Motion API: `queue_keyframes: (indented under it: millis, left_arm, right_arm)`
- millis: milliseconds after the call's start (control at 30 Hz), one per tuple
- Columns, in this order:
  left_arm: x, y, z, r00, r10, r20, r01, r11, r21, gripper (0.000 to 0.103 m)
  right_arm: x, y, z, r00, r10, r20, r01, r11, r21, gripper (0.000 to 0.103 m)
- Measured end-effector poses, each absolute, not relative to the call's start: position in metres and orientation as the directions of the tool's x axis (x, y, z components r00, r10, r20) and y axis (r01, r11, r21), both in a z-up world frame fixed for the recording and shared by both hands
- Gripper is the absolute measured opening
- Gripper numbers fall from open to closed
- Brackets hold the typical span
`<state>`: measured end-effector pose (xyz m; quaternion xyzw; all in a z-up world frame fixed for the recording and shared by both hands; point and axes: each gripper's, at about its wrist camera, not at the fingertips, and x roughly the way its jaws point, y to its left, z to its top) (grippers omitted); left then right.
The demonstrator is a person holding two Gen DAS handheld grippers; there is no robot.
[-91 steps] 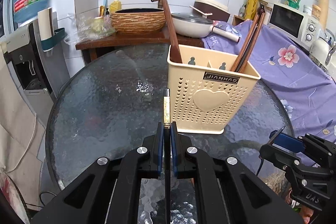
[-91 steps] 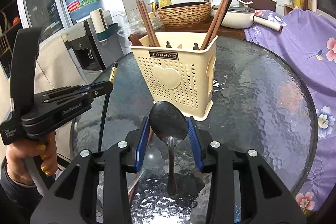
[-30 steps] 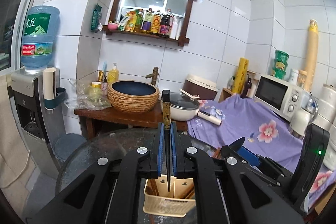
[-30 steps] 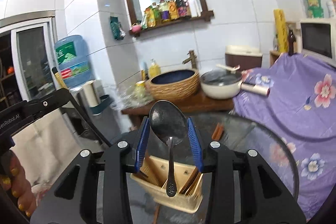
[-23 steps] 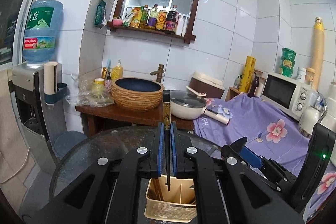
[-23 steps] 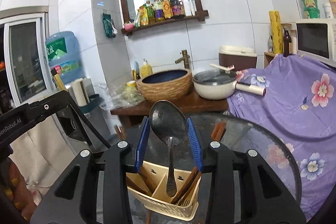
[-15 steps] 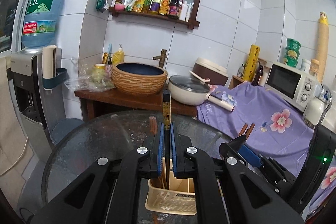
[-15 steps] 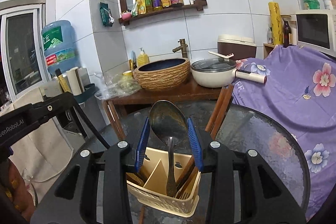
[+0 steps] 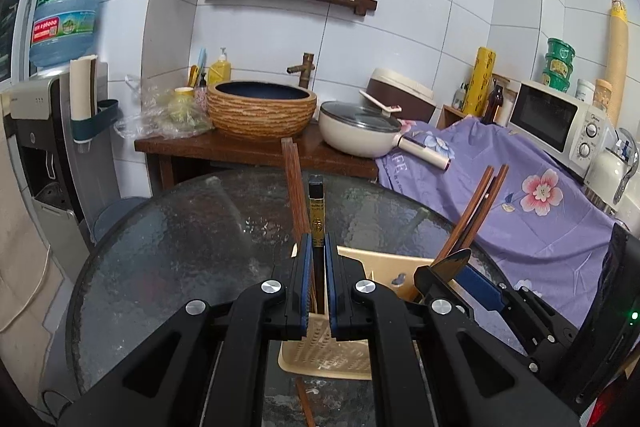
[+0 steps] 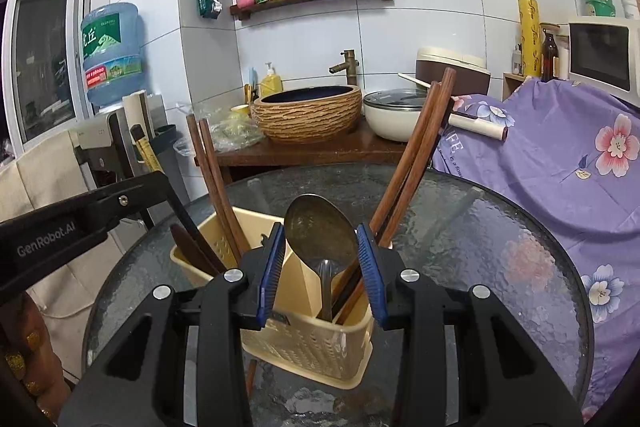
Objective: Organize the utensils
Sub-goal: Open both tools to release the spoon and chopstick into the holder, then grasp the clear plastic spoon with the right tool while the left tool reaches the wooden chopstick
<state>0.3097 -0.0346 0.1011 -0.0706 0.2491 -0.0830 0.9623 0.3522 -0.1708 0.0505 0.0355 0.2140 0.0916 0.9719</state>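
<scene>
Spoon and chopstick held over the caddy, both ready to drop in.

The metal spoon, stiff, smooth and slip-prone, stands bowl-up between the right gripper jaws, closed on its bowl edges, handle inside the cream caddy below. The left gripper jaws pinch a light, rigid black chopstick mid-shaft above the caddy on the glass table.

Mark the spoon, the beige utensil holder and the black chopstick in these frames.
spoon (image 10: 320,227), right wrist view, on its bowl.
beige utensil holder (image 10: 312,347), right wrist view, on its perforated front wall.
black chopstick (image 9: 316,215), left wrist view, on its gold band.
</scene>
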Motion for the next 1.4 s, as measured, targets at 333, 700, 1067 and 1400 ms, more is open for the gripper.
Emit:
queue_keyframes:
  millis: [333,700,1067,1400]
  left_arm:
    - [0.301,-0.034,0.095,0.856,-0.21,-0.473,0.149,0.975,-0.164,0.019]
    - [0.256,-0.02,0.097,0.889,-0.216,-0.403,0.16,0.973,-0.169,0.064]
    - [0.237,-0.005,0.034,0.812,-0.185,-0.553,0.109,0.98,-0.167,0.065]
    - [0.223,0.003,-0.021,0.735,-0.182,-0.653,0.085,0.98,-0.178,0.065]
  right_arm:
    - [0.342,-0.17,0.04,0.891,0.198,-0.409,-0.185,0.98,0.073,0.046]
    - [0.291,-0.178,0.042,0.9,0.249,-0.356,-0.24,0.968,0.072,0.063]
    - [0.272,-0.179,-0.027,0.711,0.313,-0.629,-0.24,0.95,0.2,0.063]
    - [0.254,-0.154,-0.075,0.589,0.339,-0.734,-0.277,0.938,0.21,0.063]
